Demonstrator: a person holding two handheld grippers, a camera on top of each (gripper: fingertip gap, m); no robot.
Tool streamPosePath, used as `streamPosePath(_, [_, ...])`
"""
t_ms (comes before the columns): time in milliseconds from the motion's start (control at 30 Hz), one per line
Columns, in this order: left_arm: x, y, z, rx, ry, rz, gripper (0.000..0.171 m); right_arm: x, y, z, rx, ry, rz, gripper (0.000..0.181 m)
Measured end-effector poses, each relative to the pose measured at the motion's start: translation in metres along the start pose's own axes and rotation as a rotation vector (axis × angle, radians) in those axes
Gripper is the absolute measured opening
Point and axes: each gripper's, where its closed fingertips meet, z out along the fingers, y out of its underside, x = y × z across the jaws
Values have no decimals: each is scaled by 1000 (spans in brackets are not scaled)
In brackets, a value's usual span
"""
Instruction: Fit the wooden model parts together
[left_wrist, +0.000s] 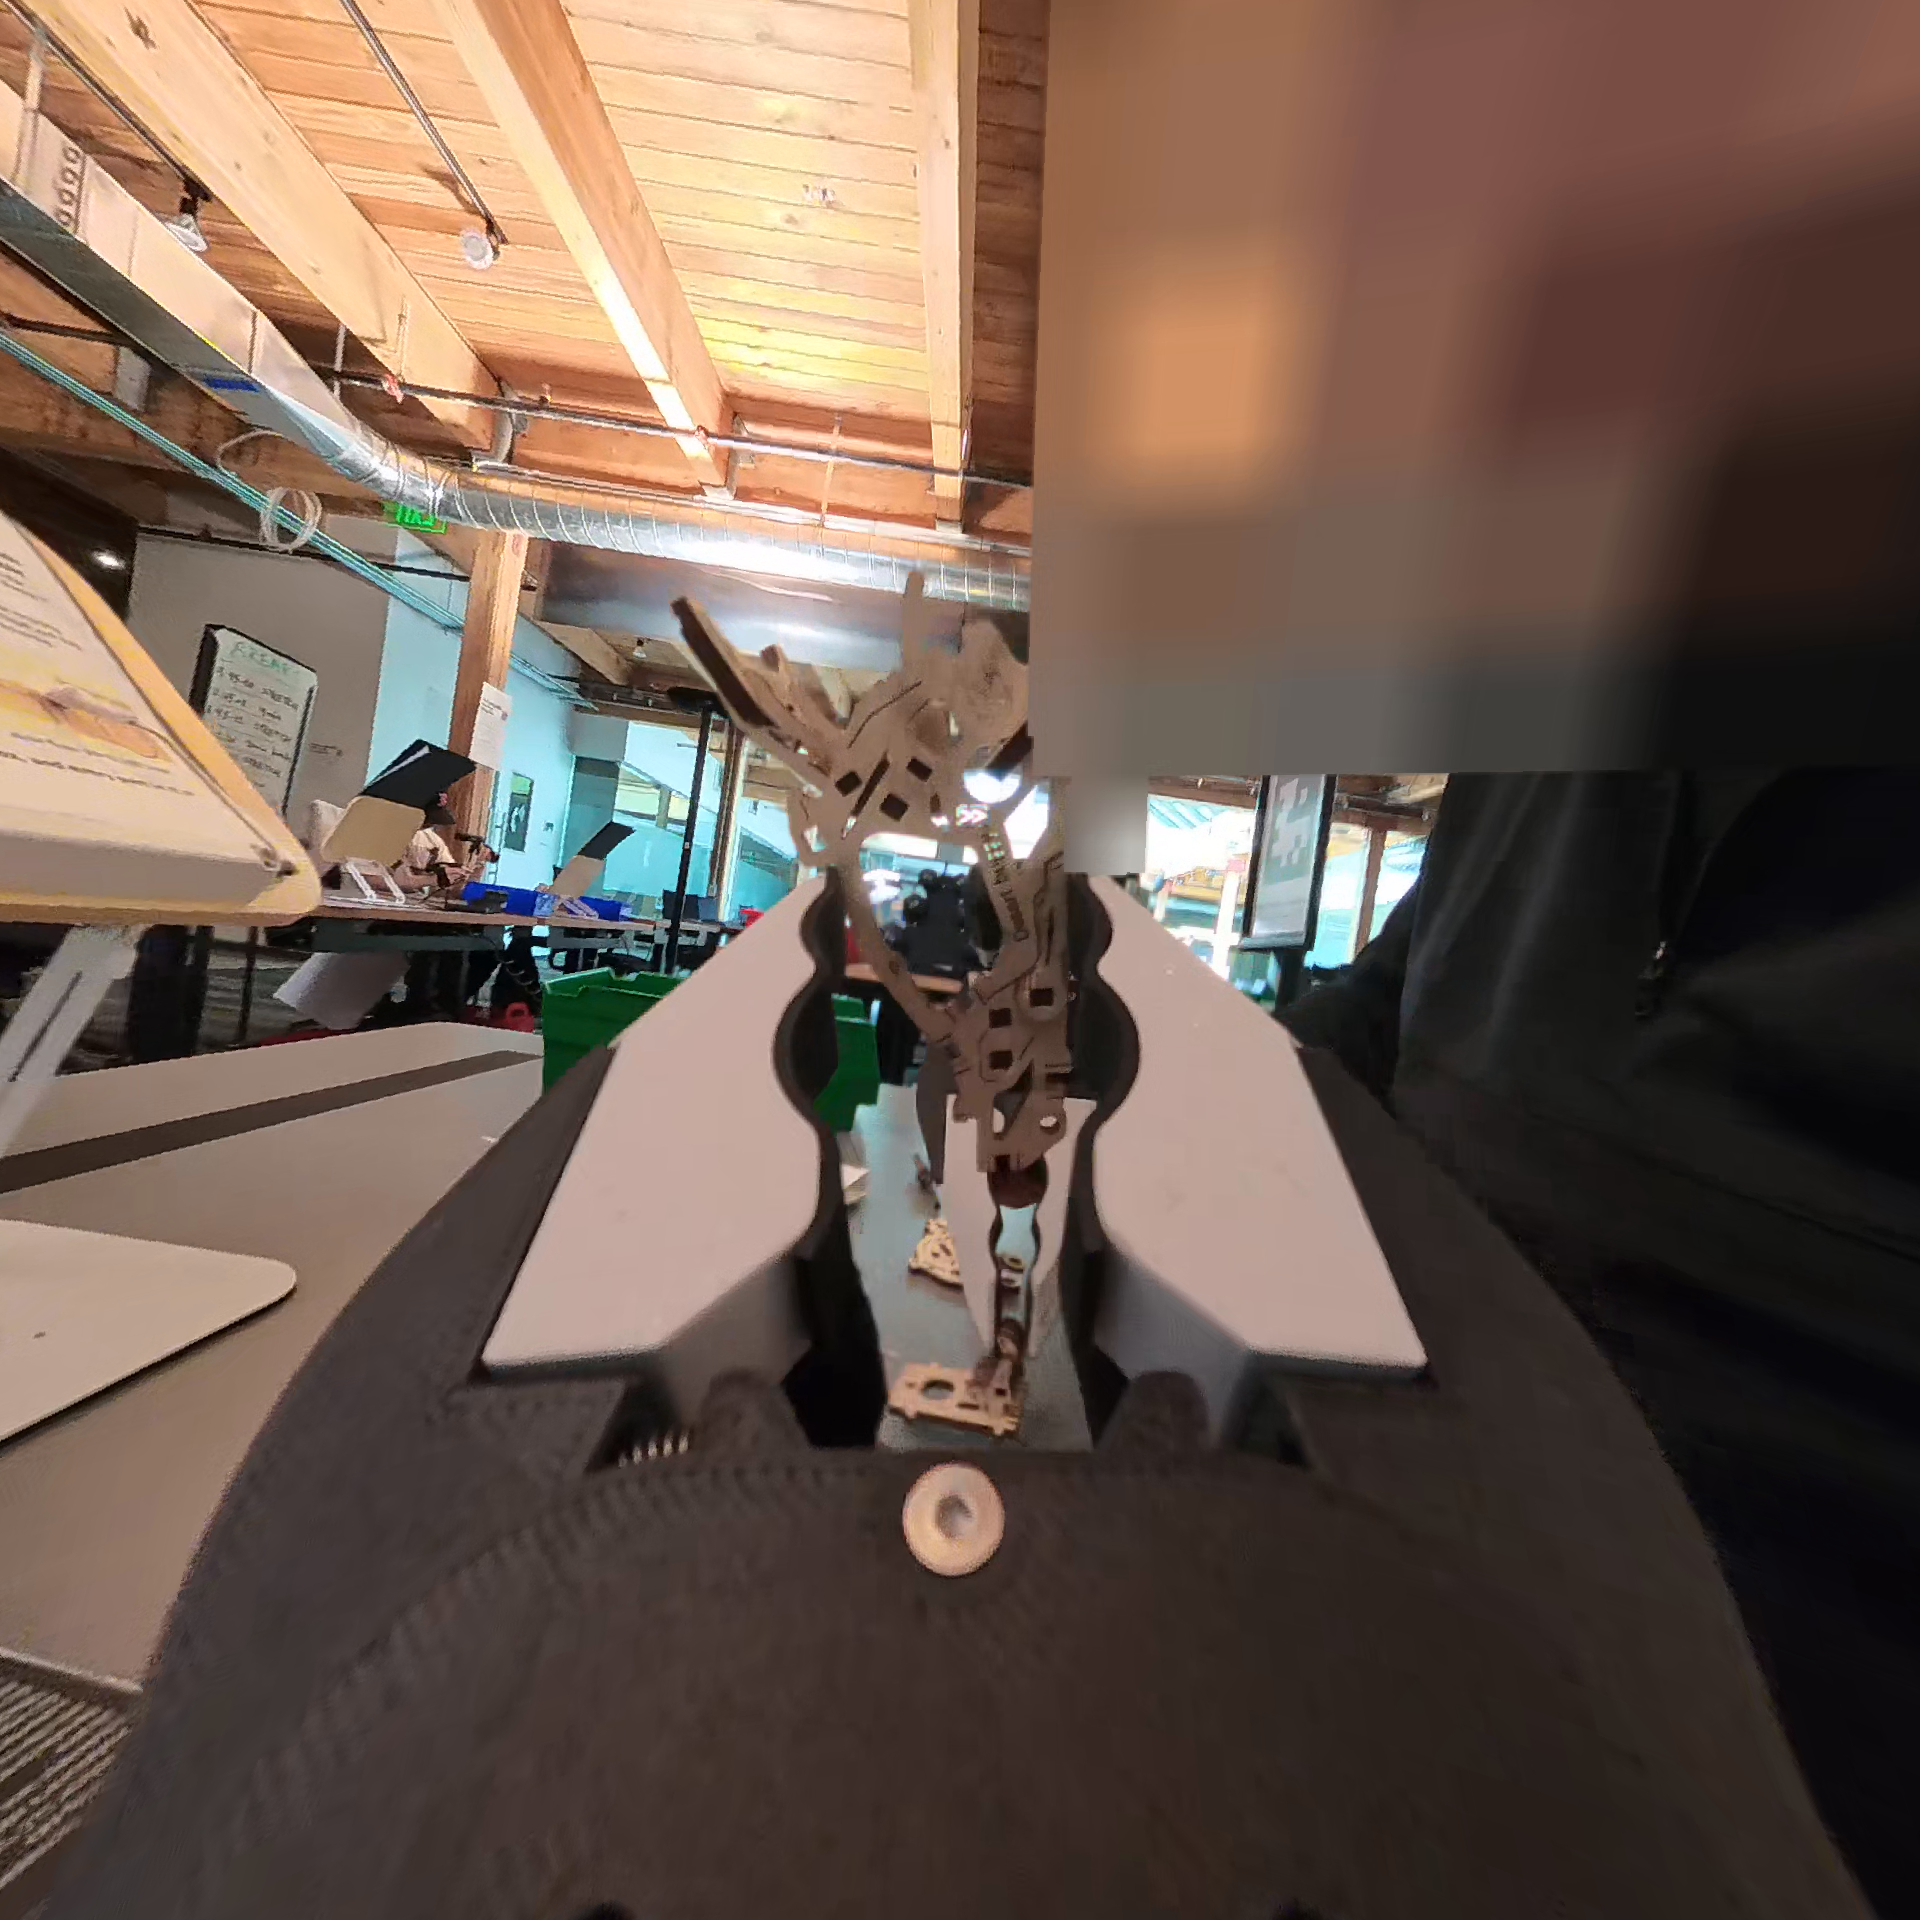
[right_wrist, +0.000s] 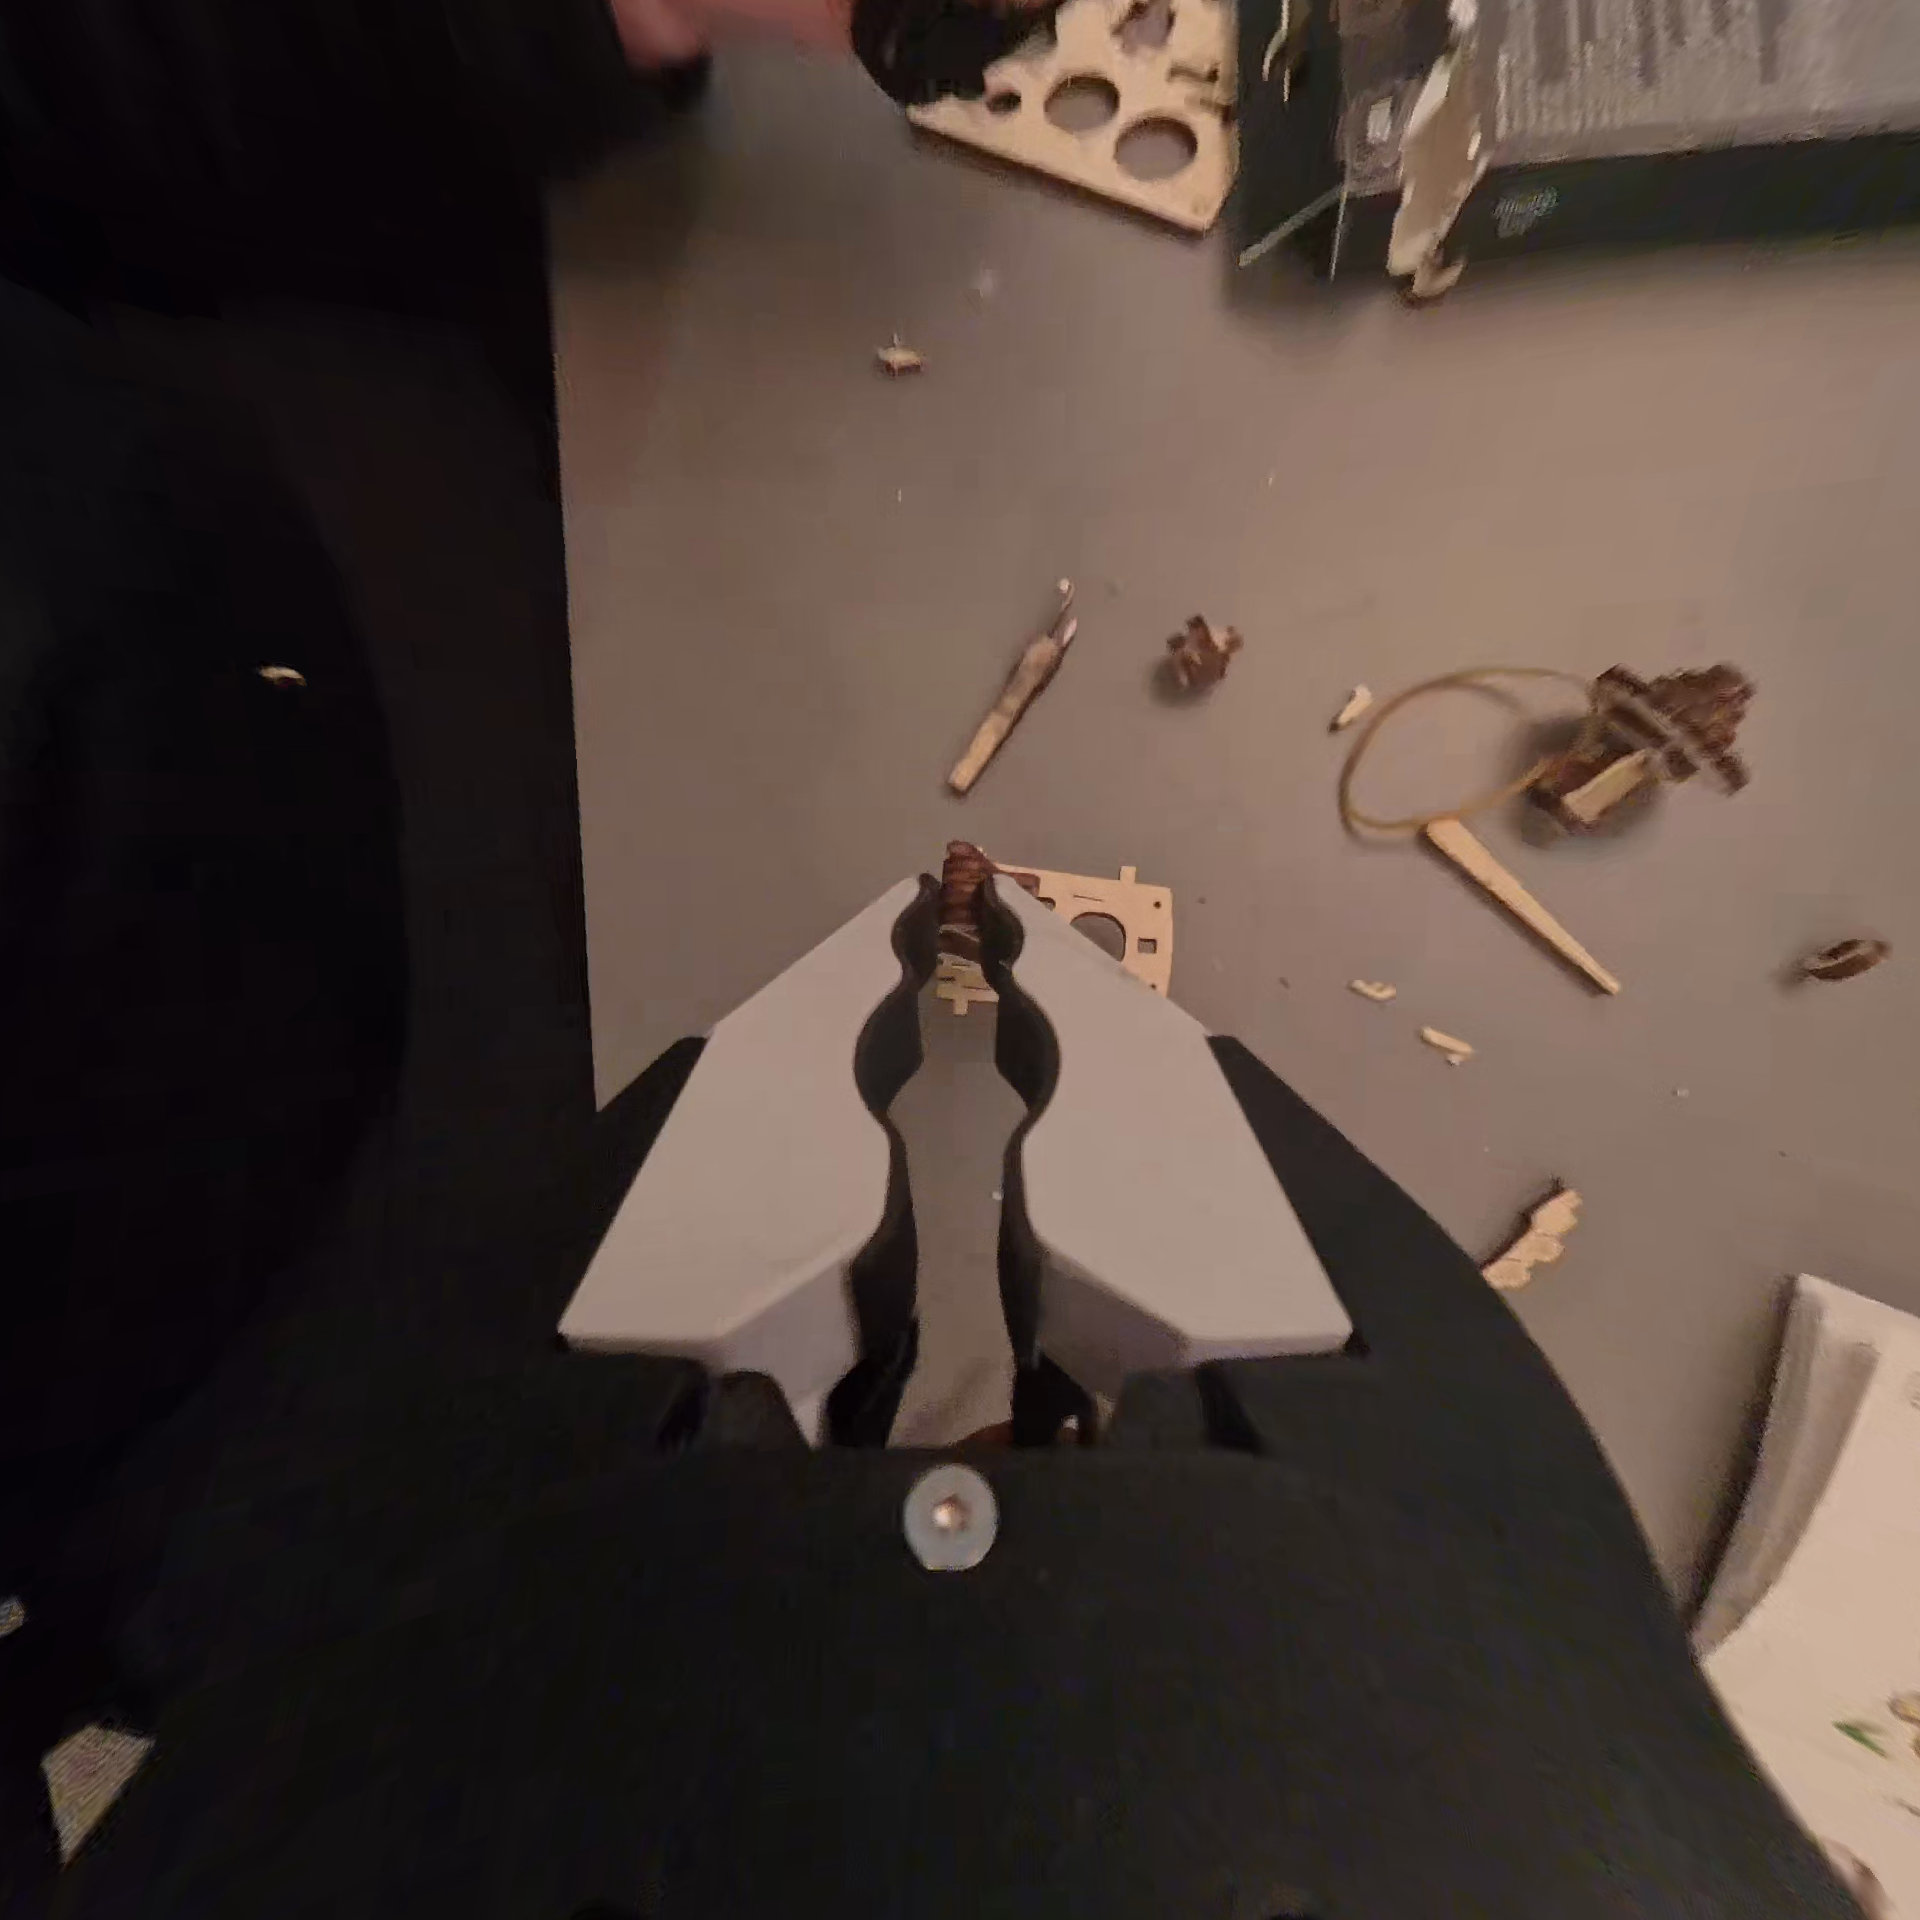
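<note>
Our left gripper (left_wrist: 951, 883) has its jaws closed on the wooden model (left_wrist: 935, 790), which runs up between them and rises past the tips. Our right gripper (right_wrist: 961, 894) pinches a small dark wooden part (right_wrist: 960, 878) at its jaw tips, above the grey desk (right_wrist: 831, 499).

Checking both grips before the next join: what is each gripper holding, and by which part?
The left gripper clamps the wooden model around its lower stem, the rest sticking out. The right gripper pinches a small dark wooden piece at its tips, the top poking out.
</note>
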Motion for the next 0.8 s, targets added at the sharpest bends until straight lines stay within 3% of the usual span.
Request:
streamPosePath(100, [4, 8, 8, -56, 4, 54, 40, 5, 7, 4, -4, 20, 27, 26])
streamPosePath(167, [7, 12, 15, -77, 9, 91, 41, 8, -4, -5, 38, 34, 39, 36])
streamPosePath(300, [16, 11, 31, -30, 50, 100, 41, 3, -81, -41, 361, 54, 16, 35])
streamPosePath(367, [23, 3, 38, 34, 86, 89, 41, 2, -117, -57, 523, 2, 112, 29])
streamPosePath(467, [33, -9, 47, 112, 145, 61, 41, -4, -139, -55, 637, -184, 233, 32])
streamPosePath(633, [42, -26, 52, 240, 228, -1, 41, -31, -170, -70, 834, -631, 354, 25])
streamPosePath(800, [53, -34, 58, 296, 318, -27, 40, -47, -180, -77, 899, -806, 338, 21])
